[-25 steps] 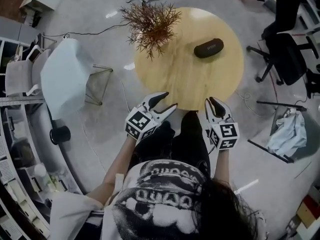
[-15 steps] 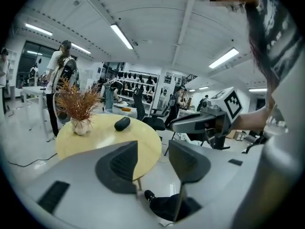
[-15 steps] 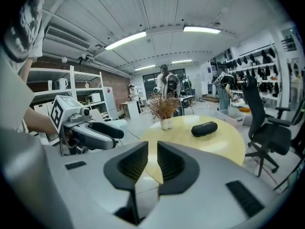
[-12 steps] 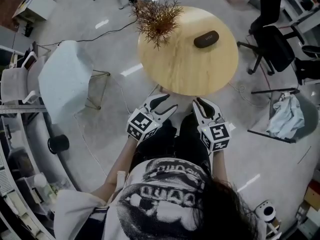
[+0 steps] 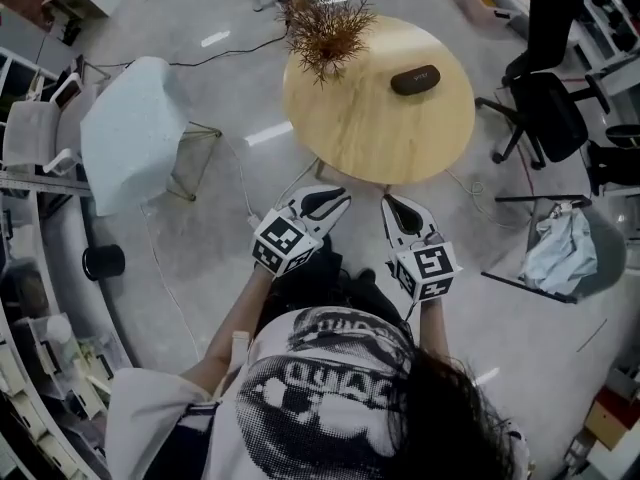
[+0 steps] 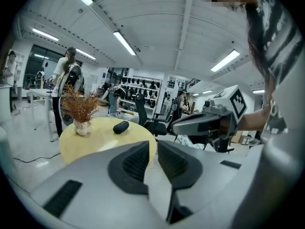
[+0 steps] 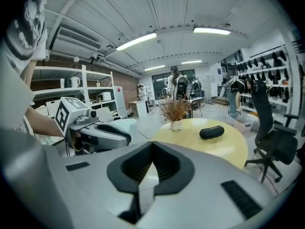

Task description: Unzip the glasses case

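A black zipped glasses case [image 5: 415, 79] lies on the far right part of the round wooden table [image 5: 380, 138]; it also shows in the left gripper view [image 6: 121, 126] and the right gripper view [image 7: 211, 132]. Both grippers hang side by side in front of the person, short of the table's near edge and well away from the case. My left gripper [image 5: 338, 201] is closing, with a narrow gap left between its jaws and nothing in it [image 6: 153, 144]. My right gripper [image 5: 388, 204] is shut and empty, its tips touching [image 7: 152, 144].
A dried plant in a small white vase [image 5: 327, 30] stands at the table's far left. A white chair [image 5: 130, 133] is on the left, black office chairs [image 5: 545, 108] on the right, a crumpled cloth [image 5: 560, 248] on the floor. People stand in the background [image 6: 66, 75].
Both pairs of jaws have narrowed, the right one fully. Both grippers have risen and drawn a little closer together, and the table now sits farther from them in the head view.
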The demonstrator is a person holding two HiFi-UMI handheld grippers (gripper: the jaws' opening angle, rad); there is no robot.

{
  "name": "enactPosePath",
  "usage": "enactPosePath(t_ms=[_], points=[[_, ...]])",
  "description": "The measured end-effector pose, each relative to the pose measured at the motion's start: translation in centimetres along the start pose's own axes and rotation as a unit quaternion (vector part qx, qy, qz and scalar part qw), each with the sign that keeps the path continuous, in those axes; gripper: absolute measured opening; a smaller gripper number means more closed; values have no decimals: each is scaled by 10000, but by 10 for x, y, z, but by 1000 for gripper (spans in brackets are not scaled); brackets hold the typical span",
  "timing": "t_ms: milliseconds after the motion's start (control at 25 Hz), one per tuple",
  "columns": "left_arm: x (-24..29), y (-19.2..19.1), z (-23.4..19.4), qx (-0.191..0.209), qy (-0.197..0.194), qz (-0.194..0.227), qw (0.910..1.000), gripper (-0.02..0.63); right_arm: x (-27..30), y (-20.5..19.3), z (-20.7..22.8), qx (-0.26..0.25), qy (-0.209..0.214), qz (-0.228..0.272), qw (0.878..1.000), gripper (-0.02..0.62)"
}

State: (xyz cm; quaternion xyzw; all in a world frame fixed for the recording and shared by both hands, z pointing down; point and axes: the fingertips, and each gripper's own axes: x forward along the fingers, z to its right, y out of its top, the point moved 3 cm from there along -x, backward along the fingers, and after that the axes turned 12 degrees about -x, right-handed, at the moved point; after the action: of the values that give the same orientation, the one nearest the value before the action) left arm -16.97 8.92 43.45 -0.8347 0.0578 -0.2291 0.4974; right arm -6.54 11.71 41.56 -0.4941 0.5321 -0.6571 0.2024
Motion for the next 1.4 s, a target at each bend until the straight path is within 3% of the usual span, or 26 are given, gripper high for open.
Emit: enactPosePath(t_ms=[160,720,1400], points=[[4,0,25,42,211,79,9997,32,-27,-8,2,-69,154,63,9998,0],[1,-44,137,85,582,178,9981,23,-111,-45,-24,-517,743,286,9955,-1],[-1,-64,171,247,585,122,9979,23,-134,-60,-40,-830,1075,311,9902,-2]])
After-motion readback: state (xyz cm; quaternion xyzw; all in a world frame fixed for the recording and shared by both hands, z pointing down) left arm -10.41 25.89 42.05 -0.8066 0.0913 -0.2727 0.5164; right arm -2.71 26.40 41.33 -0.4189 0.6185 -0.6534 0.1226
